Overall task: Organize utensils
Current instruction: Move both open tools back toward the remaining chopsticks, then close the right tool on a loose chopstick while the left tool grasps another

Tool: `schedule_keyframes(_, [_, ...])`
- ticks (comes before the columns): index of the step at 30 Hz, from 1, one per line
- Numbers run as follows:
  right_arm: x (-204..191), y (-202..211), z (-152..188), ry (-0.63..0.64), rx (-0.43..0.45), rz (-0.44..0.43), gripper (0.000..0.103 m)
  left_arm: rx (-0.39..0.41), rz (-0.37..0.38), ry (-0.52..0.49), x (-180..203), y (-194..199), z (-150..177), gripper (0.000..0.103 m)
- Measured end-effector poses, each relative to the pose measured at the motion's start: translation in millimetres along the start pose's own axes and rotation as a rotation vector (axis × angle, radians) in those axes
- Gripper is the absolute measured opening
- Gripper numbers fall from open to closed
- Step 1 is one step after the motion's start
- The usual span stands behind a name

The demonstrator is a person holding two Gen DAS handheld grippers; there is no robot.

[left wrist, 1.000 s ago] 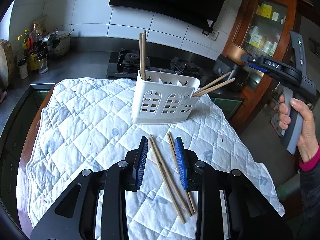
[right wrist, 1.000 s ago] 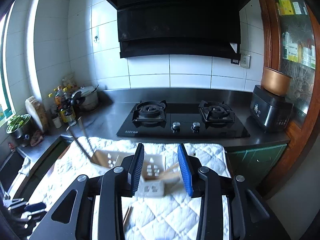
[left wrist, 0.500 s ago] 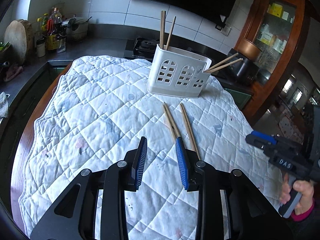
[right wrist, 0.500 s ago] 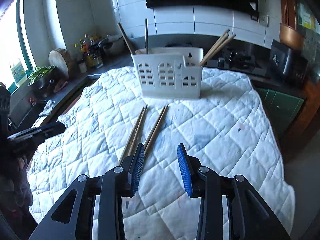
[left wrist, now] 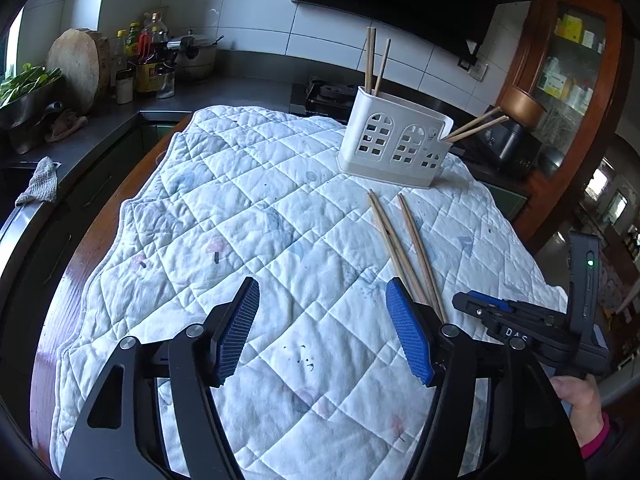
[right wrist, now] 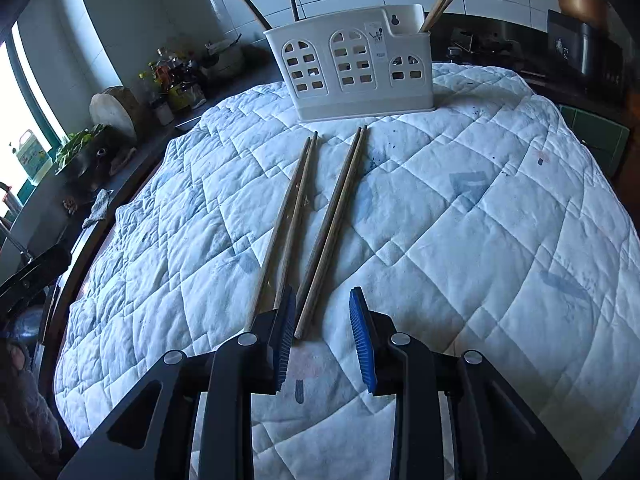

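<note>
A white slotted utensil holder (left wrist: 394,140) (right wrist: 352,64) stands at the far side of the quilted cloth (left wrist: 240,220). Chopsticks (left wrist: 374,60) stick up from its left end, and others (left wrist: 476,124) lean out of its right end. Two pairs of loose chopsticks lie on the cloth, the left pair (right wrist: 292,216) and the right pair (right wrist: 336,216). My right gripper (right wrist: 323,300) is low over their near ends. Its jaws are closing, with the right pair's tips between the pads but not pressed. My left gripper (left wrist: 322,292) is opening wide over bare cloth, nothing in it.
A dark counter at left carries bottles (left wrist: 148,64), a round wooden board (left wrist: 76,64), a pot and a rag (left wrist: 40,184). A gas hob sits behind the holder, and a wooden cabinet (left wrist: 568,60) stands at right. The table's wooden edge (left wrist: 80,256) shows at left.
My left gripper drew back and left from the chopsticks, and its jaws spread wide. My right gripper dropped from high above the hob to the chopsticks' near ends, its jaws narrowing slightly.
</note>
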State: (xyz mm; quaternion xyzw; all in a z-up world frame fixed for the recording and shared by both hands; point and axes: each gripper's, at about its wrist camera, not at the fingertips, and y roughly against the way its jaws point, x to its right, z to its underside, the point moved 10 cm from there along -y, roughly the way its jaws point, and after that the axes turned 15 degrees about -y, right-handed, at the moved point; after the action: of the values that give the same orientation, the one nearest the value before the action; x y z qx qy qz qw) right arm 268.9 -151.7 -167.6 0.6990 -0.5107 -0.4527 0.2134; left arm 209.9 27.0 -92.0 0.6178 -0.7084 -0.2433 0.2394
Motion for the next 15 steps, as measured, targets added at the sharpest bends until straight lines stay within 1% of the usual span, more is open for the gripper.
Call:
schedule_keyframes(1, [1,-3,0,-0.012,-0.004,0.002,0.028,-0.001,-0.012,0.0,-2,1,2,0.07])
schedule_keyframes(3, [3,-8,-2,-0.032,-0.007,0.0,0.027,-0.003,-0.025,0.0,-5,2,5,0.071])
schedule_keyframes(8, [4,-16,-4,-0.072,-0.019,-0.015,0.02,-0.019,-0.024,0.025,-13,-2,13,0.073])
schedule_keyframes(11, [3,-20,-5,-0.078,-0.023,-0.016,0.018,-0.028,-0.024,0.036,-16,-5,17,0.073])
schedule_keyframes(15, [3,-25,-5,-0.076,-0.024,0.004,0.015,-0.037,-0.023,0.037,-16,-8,21,0.073])
